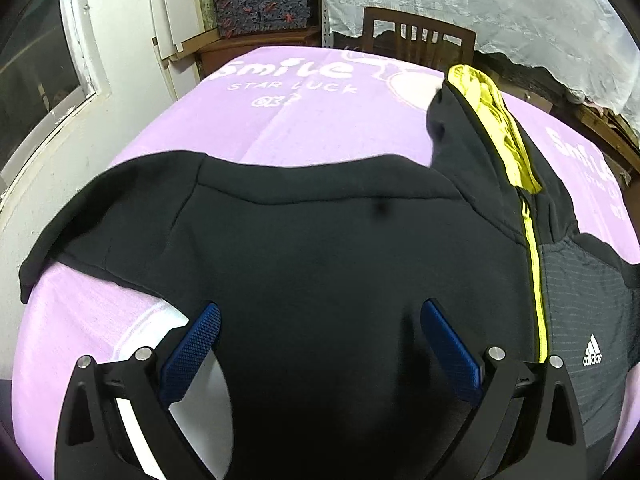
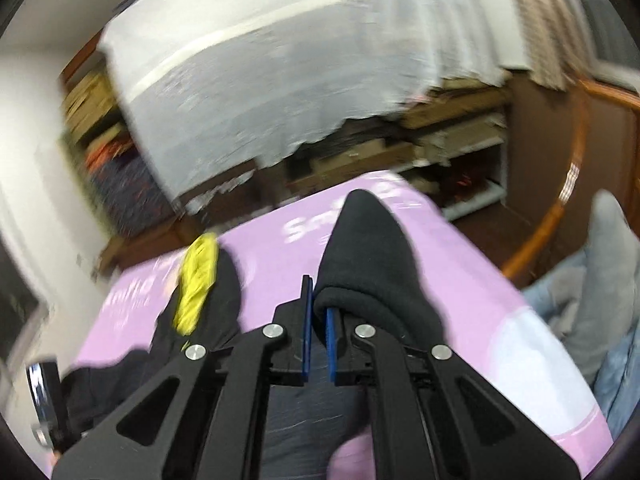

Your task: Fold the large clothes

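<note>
A black hooded jacket point(image 1: 320, 232) with a yellow zip and yellow-lined hood point(image 1: 492, 120) lies spread on the purple blanket point(image 1: 304, 120). One sleeve point(image 1: 100, 216) stretches left to the table edge. My left gripper point(image 1: 320, 332) is open just above the jacket's body, its blue pads either side of the fabric. In the blurred right wrist view, my right gripper point(image 2: 318, 304) is shut on the black sleeve point(image 2: 368, 252), which drapes over its right finger and is lifted above the blanket point(image 2: 460, 280). The yellow hood lining point(image 2: 196, 280) shows to the left there.
A wooden chair point(image 1: 420, 40) stands at the table's far edge. A white wall and window frame point(image 1: 80, 80) are on the left, shelves under a white cloth point(image 1: 480, 8) behind. Grey-blue clothes point(image 2: 600, 280) lie to the right of the table.
</note>
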`<state>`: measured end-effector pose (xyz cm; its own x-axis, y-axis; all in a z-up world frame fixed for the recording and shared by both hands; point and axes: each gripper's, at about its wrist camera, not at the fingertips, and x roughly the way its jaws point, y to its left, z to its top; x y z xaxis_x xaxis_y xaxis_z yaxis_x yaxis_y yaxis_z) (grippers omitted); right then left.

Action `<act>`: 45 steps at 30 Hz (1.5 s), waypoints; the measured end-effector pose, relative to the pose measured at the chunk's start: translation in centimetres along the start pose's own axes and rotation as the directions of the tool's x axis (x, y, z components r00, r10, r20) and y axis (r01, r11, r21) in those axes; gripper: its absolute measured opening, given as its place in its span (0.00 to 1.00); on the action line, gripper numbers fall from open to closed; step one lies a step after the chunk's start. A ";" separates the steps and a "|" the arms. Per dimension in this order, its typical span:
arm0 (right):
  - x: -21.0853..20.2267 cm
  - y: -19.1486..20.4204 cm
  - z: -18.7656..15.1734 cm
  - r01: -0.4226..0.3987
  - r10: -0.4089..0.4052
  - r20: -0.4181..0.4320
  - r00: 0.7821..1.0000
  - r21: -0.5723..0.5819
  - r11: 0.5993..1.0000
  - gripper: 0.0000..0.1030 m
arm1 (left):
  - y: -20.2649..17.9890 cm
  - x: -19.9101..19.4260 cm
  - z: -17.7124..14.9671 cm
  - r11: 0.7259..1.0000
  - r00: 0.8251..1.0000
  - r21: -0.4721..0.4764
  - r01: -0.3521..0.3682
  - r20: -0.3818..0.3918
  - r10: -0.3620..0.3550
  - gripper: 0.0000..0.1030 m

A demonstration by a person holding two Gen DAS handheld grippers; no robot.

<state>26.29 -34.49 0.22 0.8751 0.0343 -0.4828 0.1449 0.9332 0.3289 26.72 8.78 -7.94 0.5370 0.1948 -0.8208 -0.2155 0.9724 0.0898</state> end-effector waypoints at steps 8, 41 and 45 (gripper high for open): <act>2.8 9.6 -5.7 -0.131 0.109 -0.160 0.981 -0.136 0.982 0.05 | 1.8 -0.5 0.4 0.999 1.000 -0.043 0.009 0.012 -0.008 0.97; 2.2 -4.6 -5.8 -0.189 0.274 -0.249 0.929 0.317 0.929 0.28 | -19.6 -7.5 -8.3 0.714 0.970 0.700 0.005 0.169 -0.173 0.97; 2.5 -6.6 -5.9 -0.175 0.279 -0.239 0.930 0.379 0.909 0.28 | -22.6 -5.9 -8.9 0.647 0.967 0.758 -0.084 0.218 -0.131 0.97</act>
<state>24.79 -38.45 -7.99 0.7442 0.3773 -0.5512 0.1539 0.7061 0.6912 21.19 -15.52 -10.18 0.7257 0.0893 -0.6822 0.4337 0.7104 0.5543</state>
